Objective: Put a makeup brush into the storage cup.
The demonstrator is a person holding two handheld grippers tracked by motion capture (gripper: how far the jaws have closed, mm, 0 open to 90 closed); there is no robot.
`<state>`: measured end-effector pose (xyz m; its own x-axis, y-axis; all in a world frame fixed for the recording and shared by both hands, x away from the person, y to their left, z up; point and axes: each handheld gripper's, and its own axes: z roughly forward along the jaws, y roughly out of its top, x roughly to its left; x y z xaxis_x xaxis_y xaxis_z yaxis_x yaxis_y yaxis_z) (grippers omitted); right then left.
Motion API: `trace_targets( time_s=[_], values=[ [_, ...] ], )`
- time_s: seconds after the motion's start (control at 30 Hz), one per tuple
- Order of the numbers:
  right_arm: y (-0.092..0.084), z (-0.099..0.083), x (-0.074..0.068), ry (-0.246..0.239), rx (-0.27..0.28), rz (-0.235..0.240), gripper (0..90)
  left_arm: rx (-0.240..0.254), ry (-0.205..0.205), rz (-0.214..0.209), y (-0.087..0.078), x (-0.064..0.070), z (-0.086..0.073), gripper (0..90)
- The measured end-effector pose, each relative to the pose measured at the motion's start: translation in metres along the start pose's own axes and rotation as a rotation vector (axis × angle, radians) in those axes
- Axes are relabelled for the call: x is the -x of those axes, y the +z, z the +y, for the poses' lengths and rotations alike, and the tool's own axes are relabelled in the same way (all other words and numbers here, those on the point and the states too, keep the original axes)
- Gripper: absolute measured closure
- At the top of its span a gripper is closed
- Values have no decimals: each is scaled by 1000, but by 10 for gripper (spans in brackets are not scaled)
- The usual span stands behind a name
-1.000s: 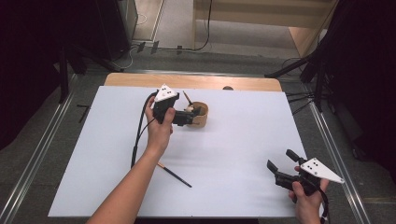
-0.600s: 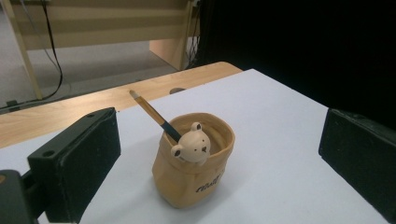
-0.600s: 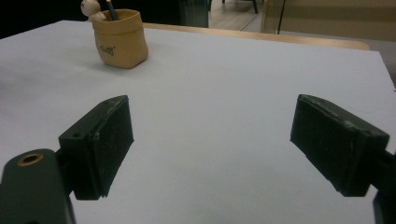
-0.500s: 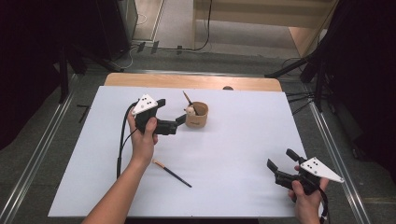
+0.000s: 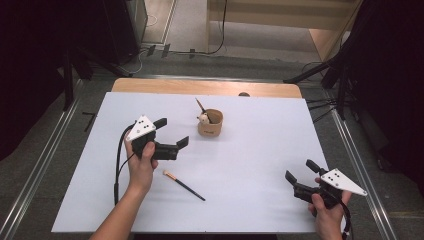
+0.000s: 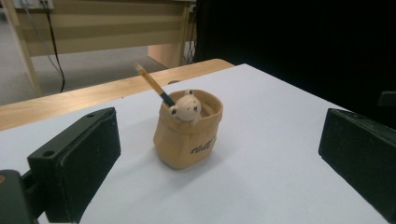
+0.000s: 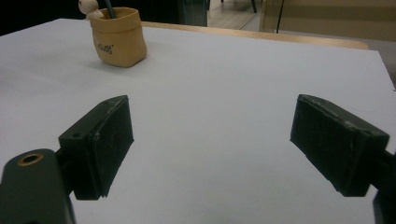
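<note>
A: Where does the tidying stand?

B: About halfway, I'd judge. One brush (image 5: 201,107) already stands tilted in the tan pouch (image 5: 210,123), leaning beside the little bear head on its rim. A second brush (image 5: 184,185) lies flat on the white bench (image 5: 260,165), not yet picked up.

A: And the left gripper (image 5: 171,133)?

B: Its fingers are spread wide with nothing between them. The pouch sits just ahead of the fingertips, slightly beyond the gap; in the left gripper view it appears between the two black fingers (image 6: 74,163) but clear of both. The loose brush lies behind and below those fingers, nearer the person's wrist.

A: The right gripper (image 5: 300,176)?

B: Also open wide and empty, held low near the bench's near corner. From its fingers (image 7: 100,140) the pouch (image 7: 119,37) is well apart, far ahead and off to one side; bare bench lies between them.

A: So what's left?

B: Picking up the lying brush and dropping it into the pouch beside the first one. The left hand looks the likelier one for it, being closer.
</note>
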<state>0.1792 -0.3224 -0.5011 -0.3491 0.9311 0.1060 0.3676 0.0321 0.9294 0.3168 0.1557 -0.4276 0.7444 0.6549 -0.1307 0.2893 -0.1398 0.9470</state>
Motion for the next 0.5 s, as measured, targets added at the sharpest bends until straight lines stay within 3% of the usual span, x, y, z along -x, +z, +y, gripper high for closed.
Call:
trace_targets(
  time_s=[0.4, 0.5],
  values=[
    [1, 0, -1, -3, -3, -6, 135, 4, -33, 31, -36, -9, -31, 0],
    [1, -1, -2, -8, -4, -7, 135, -5, -19, 47, -44, -10, -39, 0]
  ],
)
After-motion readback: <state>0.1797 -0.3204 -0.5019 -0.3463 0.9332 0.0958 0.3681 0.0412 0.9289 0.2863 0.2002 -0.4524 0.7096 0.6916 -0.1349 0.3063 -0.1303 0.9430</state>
